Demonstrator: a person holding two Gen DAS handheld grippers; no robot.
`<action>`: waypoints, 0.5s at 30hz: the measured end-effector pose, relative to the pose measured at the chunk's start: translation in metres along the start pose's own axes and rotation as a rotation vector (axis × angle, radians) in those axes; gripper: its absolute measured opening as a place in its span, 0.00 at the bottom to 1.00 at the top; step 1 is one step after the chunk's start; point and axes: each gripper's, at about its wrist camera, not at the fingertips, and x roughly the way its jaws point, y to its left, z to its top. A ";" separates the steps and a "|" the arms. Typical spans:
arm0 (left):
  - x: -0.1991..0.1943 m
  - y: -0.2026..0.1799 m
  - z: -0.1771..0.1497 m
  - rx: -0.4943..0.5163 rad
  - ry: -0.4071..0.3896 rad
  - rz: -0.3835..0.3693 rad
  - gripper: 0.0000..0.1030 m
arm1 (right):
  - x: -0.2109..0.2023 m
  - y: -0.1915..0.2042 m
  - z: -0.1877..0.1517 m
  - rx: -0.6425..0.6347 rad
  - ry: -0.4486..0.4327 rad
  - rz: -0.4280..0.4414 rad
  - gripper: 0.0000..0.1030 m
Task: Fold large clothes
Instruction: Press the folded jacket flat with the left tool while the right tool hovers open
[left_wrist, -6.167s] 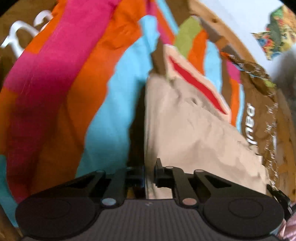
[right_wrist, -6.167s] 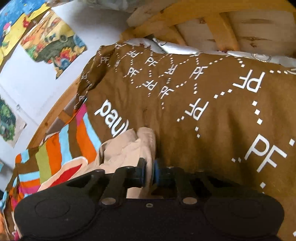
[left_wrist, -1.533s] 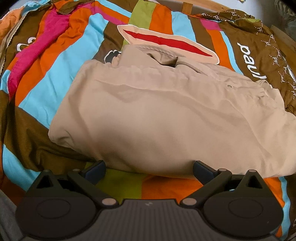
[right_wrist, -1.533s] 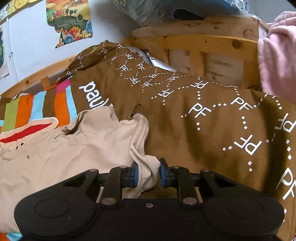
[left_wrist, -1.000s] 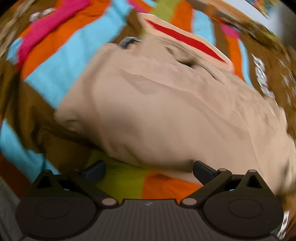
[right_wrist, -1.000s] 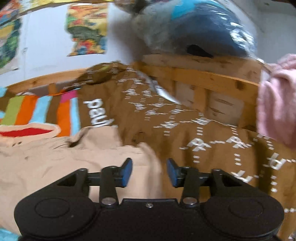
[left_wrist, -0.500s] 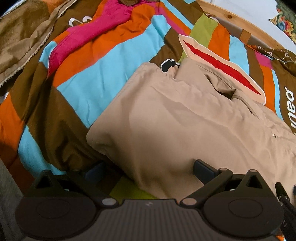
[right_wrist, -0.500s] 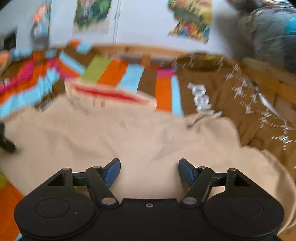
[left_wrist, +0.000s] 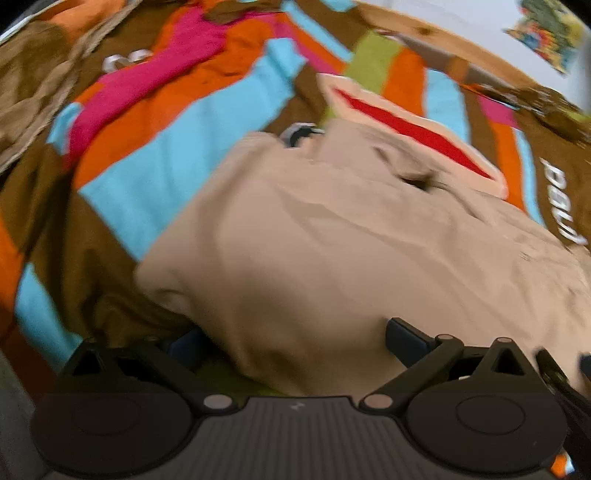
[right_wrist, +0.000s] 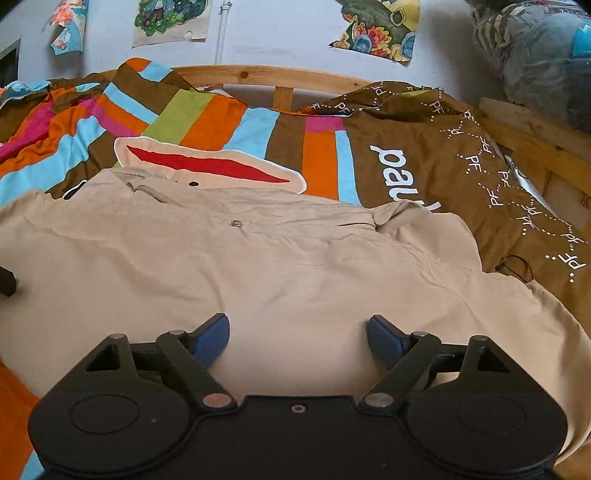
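A large beige garment (left_wrist: 351, 240) lies spread, partly folded, on a striped bedspread (left_wrist: 184, 158). My left gripper (left_wrist: 291, 343) is open wide at the garment's near left edge. The cloth bulges between its fingers, and the pads do not press on it. The left finger (left_wrist: 184, 343) is half hidden beside the cloth. In the right wrist view the same garment (right_wrist: 258, 266) fills the middle. My right gripper (right_wrist: 297, 332) hovers low over its near part with jaws still opening. Only flat cloth lies below it and nothing is gripped.
A wooden bed rail (right_wrist: 280, 79) runs along the far side under a wall with posters (right_wrist: 373, 26). The brown lettered end of the bedspread (right_wrist: 461, 155) lies to the right. A plastic-wrapped bundle (right_wrist: 535, 48) sits at the top right. Crumpled brown cloth (left_wrist: 33, 85) lies far left.
My right gripper let go of the garment's bunched end, opened wide and swung left to face across the garment. The left gripper stayed open at the near edge, tilting slightly.
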 end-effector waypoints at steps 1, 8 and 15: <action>-0.001 -0.004 -0.002 0.027 0.006 -0.012 0.99 | 0.000 0.000 0.000 0.001 -0.001 0.001 0.82; -0.011 -0.002 -0.015 0.048 0.053 -0.088 0.99 | -0.002 -0.012 -0.007 0.001 -0.027 0.051 0.82; 0.006 0.007 -0.010 -0.043 0.074 -0.098 1.00 | -0.001 -0.018 -0.013 -0.014 -0.040 0.066 0.85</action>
